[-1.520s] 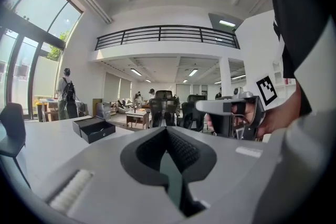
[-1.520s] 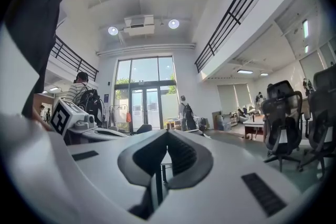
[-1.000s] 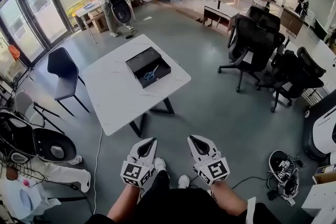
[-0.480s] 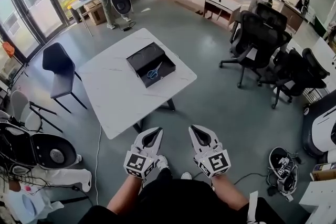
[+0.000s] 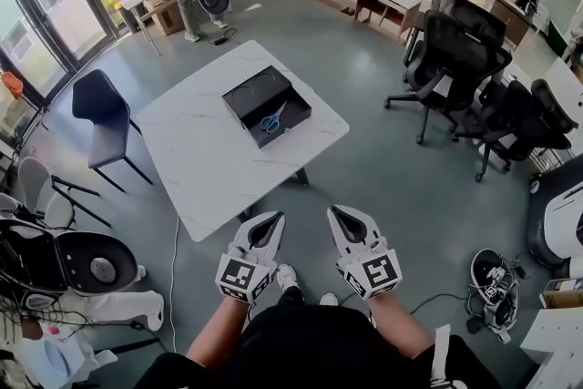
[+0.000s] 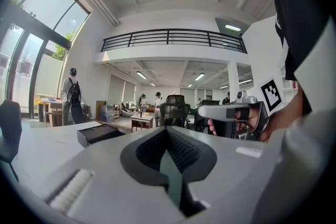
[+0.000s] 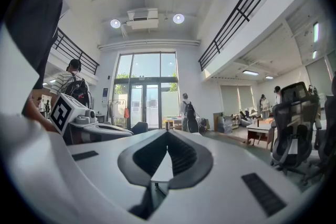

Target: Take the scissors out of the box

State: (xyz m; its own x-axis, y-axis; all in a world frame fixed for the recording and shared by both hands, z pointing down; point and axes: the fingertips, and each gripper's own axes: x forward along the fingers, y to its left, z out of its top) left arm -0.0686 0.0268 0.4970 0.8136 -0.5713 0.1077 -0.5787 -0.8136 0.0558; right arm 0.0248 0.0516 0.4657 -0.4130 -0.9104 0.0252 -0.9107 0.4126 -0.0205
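Scissors (image 5: pixel 271 118) lay in the box (image 5: pixel 250 91) on the table (image 5: pixel 209 168), well apart from your left gripper (image 5: pixel 272 220) and right gripper (image 5: pixel 339 215) (2 sets of fingers pressed together, holding nothing); nothing was done yet.

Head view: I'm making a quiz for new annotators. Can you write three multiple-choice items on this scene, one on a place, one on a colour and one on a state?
1. Where do the scissors lie?
A. In the black box on the white table.
B. On the table beside the box.
C. Hanging off the table's edge.

2. What colour are the scissors' handles?
A. Red.
B. Blue.
C. Yellow.

3. How do the jaws of the left hand-held gripper stand?
A. Wide apart.
B. Clamped on the scissors.
C. Together, holding nothing.

Answers:
1 A: the head view shows them inside the open box.
2 B: the handles show blue against the black lining.
3 C: the left gripper view shows the jaws meeting with nothing between them.
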